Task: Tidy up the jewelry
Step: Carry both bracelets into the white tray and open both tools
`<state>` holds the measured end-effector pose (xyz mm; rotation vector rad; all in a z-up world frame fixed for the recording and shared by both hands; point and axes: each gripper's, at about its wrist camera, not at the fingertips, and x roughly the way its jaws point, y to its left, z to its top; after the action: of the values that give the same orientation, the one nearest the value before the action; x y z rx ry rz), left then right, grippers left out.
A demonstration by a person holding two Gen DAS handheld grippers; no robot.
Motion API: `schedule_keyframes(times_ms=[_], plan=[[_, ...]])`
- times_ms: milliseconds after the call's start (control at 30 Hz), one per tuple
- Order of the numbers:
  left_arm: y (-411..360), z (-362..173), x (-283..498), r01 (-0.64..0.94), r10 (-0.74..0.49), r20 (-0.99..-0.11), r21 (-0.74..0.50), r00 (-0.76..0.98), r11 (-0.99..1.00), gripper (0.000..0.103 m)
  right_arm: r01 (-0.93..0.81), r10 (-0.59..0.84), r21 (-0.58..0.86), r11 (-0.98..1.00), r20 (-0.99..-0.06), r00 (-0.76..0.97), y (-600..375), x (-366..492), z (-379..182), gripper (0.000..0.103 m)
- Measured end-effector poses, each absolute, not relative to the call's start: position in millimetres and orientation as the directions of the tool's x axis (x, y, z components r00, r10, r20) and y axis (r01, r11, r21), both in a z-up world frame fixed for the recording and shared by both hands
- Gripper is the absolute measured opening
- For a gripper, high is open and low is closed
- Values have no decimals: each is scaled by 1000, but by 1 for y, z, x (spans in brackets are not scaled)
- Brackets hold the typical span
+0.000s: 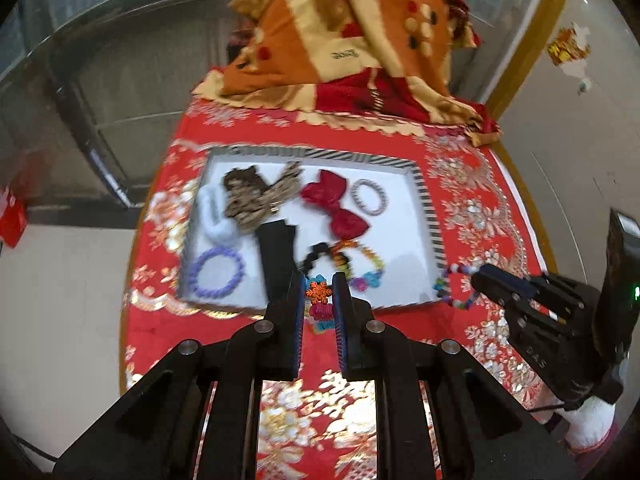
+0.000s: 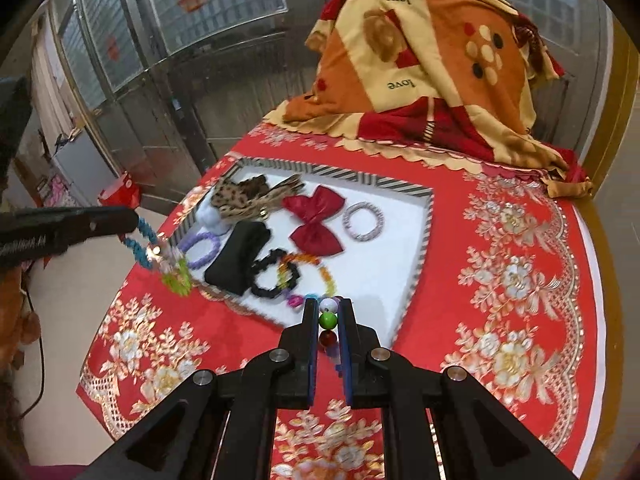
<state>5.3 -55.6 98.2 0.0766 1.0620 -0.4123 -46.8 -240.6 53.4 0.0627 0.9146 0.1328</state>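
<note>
A white tray [image 1: 400, 216] with a striped rim lies on the red tablecloth and holds hair ties, bows and bracelets. My left gripper [image 1: 319, 296] is shut on a colourful charm bracelet [image 1: 319, 292] just above the tray's near edge; from the right wrist view it dangles a blue and green strand [image 2: 160, 256] at the tray's left corner. My right gripper [image 2: 329, 320] is shut on a beaded bracelet [image 2: 327, 320] with white, green and red beads, near the tray's front edge. In the left wrist view this beaded bracelet [image 1: 456, 284] hangs at the tray's right corner.
In the tray lie a red bow [image 2: 316, 220], a leopard-print bow [image 2: 248, 196], a black pouch [image 2: 240, 256], a purple hair tie [image 1: 216, 272], a silver hair tie [image 2: 363, 222] and a black scrunchie [image 2: 276, 272]. A draped orange blanket [image 2: 432, 68] stands at the back.
</note>
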Motion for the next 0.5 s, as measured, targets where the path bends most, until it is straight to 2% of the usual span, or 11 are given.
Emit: schedule_keyframes(times_ms=[300,500], plan=[[-131,79,14,480,-329,-871,-126,366,868,12,-57,164,160,986,-809,565,-272,0,37,9],[-155,49,29,486,-363,-882,-187,299,854,12,-48,202,209,977,-824,529,-283,29,18,9]])
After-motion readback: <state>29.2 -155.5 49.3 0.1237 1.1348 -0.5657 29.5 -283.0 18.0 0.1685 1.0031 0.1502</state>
